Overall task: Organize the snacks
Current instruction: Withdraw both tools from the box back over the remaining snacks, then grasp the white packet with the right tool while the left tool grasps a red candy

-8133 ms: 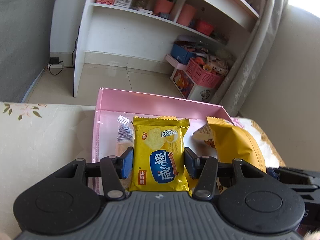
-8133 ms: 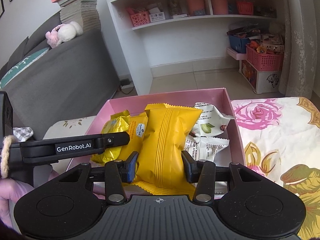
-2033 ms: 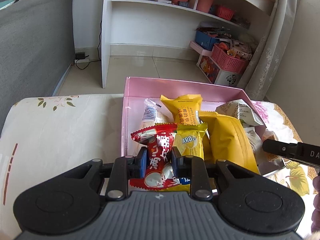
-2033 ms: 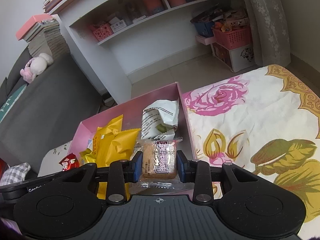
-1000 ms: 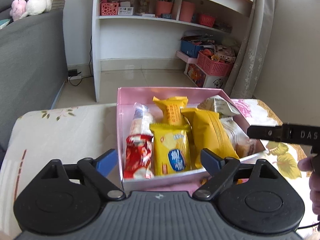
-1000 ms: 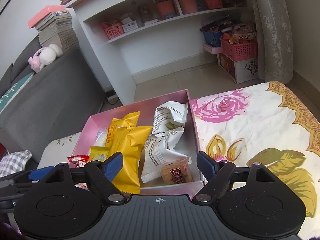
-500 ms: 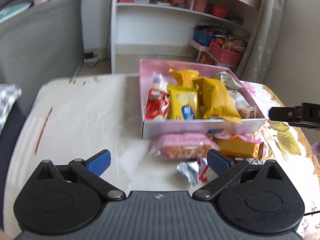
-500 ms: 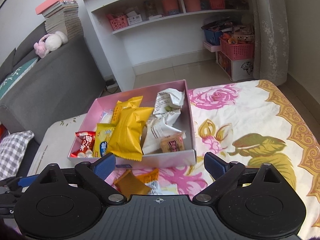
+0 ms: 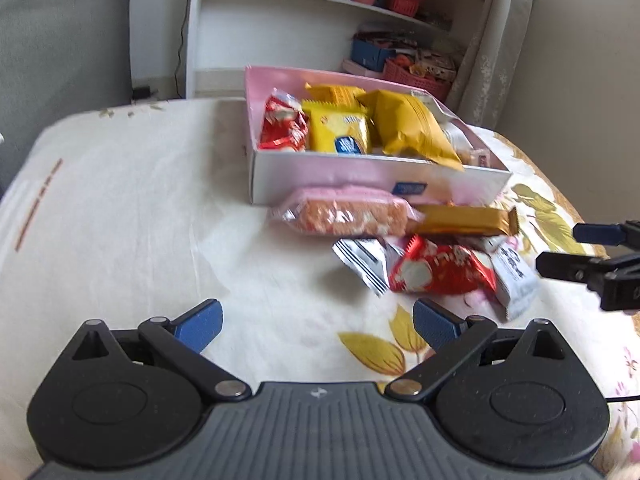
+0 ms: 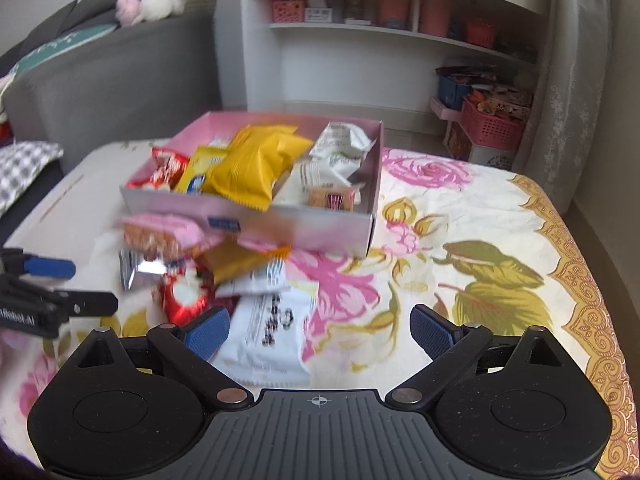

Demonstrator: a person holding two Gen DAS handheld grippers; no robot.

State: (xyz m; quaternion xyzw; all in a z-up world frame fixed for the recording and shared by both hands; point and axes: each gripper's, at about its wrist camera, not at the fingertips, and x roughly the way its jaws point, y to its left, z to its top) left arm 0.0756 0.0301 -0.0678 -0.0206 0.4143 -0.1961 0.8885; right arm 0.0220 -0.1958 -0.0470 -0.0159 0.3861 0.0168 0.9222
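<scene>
A pink box (image 9: 360, 172) stands on the bed, holding a red pack (image 9: 282, 124), a yellow pack (image 9: 340, 132), a big yellow bag (image 9: 408, 128) and white packs (image 10: 336, 160). Loose snacks lie before its front wall: a pink wafer pack (image 9: 344, 212), a gold bar (image 9: 460, 220), a silver pack (image 9: 360, 264), a red pack (image 9: 436, 268) and a white pack (image 10: 272, 328). My left gripper (image 9: 316, 320) hangs open and empty over bare sheet, left of the pile. My right gripper (image 10: 320, 328) is open, its left finger over the white pack.
The bed sheet (image 10: 480, 240) has a flower print and a gold border at the right. Beyond the bed stand a grey sofa (image 10: 112, 80), a white shelf unit (image 10: 380, 40), pink baskets (image 10: 492, 128) on the floor and a curtain (image 10: 572, 80).
Both grippers have drawn back from the box and sunk toward the bed, jaws spread wider. The loose snacks before the box have come into view.
</scene>
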